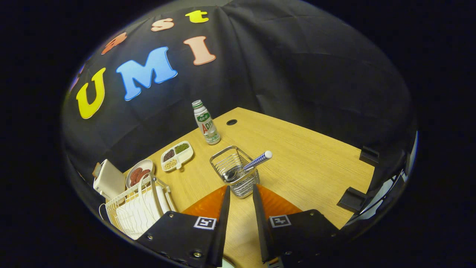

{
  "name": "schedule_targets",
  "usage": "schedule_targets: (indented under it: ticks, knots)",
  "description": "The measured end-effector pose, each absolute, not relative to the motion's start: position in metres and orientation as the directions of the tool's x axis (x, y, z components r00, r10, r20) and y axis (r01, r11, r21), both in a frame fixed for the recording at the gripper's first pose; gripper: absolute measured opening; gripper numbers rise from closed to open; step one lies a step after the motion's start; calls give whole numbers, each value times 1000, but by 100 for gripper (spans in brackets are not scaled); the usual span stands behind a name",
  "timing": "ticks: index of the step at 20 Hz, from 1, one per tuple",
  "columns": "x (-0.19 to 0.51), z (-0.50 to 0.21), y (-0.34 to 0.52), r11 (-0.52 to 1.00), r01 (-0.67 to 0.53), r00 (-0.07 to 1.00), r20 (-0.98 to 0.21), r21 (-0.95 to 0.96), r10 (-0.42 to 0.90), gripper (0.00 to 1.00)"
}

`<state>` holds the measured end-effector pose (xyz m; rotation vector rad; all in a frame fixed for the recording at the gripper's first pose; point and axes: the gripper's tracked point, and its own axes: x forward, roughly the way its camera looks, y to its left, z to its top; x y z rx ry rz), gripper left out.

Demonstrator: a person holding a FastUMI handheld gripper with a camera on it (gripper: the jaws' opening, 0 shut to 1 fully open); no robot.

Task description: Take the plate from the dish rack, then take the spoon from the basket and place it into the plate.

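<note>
My jaws are spread, empty, lined up on the basket (235, 171) just ahead so I can reach the spoon (250, 165) leaning inside

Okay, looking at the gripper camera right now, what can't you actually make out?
- Spoon bowl: partly hidden inside the wire basket, gripper view.
- Dish rack: partly covered by the gripper body; whether the plate sits in it is unclear.
- Gripper: fingers apart, empty, just short of the basket.
- Divided snack tray: contents too small to identify.
</note>
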<state>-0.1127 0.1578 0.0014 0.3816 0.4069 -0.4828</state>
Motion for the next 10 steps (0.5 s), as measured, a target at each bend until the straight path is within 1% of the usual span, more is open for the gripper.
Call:
schedule_targets:
  ticks: [5,10]
  knots:
    - [-91,1,135,768,560,800,-442,309,-405,38]
    - [-77,-4,119,737,593,783,-446,324,-433,38]
